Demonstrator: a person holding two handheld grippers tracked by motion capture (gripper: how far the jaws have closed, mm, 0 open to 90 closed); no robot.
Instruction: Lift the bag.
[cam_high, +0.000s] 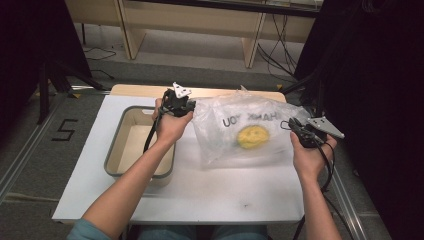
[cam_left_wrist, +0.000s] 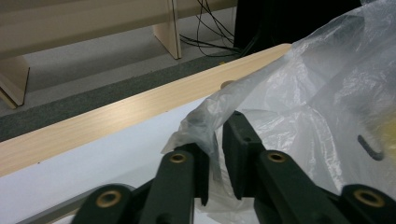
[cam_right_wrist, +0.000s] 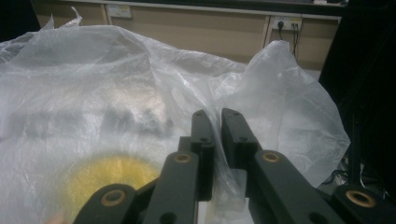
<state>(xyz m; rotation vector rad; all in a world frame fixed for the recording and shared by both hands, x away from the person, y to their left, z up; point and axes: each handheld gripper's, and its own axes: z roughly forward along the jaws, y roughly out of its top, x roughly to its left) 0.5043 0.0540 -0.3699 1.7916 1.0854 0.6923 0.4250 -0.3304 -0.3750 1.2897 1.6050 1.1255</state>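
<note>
A: So how far along does this look?

B: Early to middle, I'd judge. Both grippers have hold of the plastic bag (cam_high: 245, 131), which is lifted and stretched between them above the right half of the worktop (cam_high: 200, 195). The left gripper (cam_high: 186, 107) has its jaws pressed together on a fold at the bag's left edge; in the left gripper view the film (cam_left_wrist: 205, 116) is clearly pinched between them. The right gripper (cam_high: 298, 126) pinches the opposite edge the same way, a thin twist of plastic (cam_right_wrist: 224, 172) caught between its nearly closed jaws.

A: So the grasping is done. What's left?

B: Whatever the bag is meant for, opening it, spreading it or moving it over. It hangs slack and crumpled, with dark lettering and a yellow smiley face (cam_high: 252, 136) showing through. The tray (cam_high: 114, 145) to the left sits empty, so nothing has gone in there yet.

A: And the surroundings?

B: A white worktop with a pale wooden strip (cam_left_wrist: 116, 116) along its far edge. Beyond it, grey floor, light wooden furniture legs (cam_high: 130, 30), loose black cables (cam_high: 272, 55), and dark drapes on both sides. A "5" (cam_high: 65, 129) is marked on the floor at the left.
</note>
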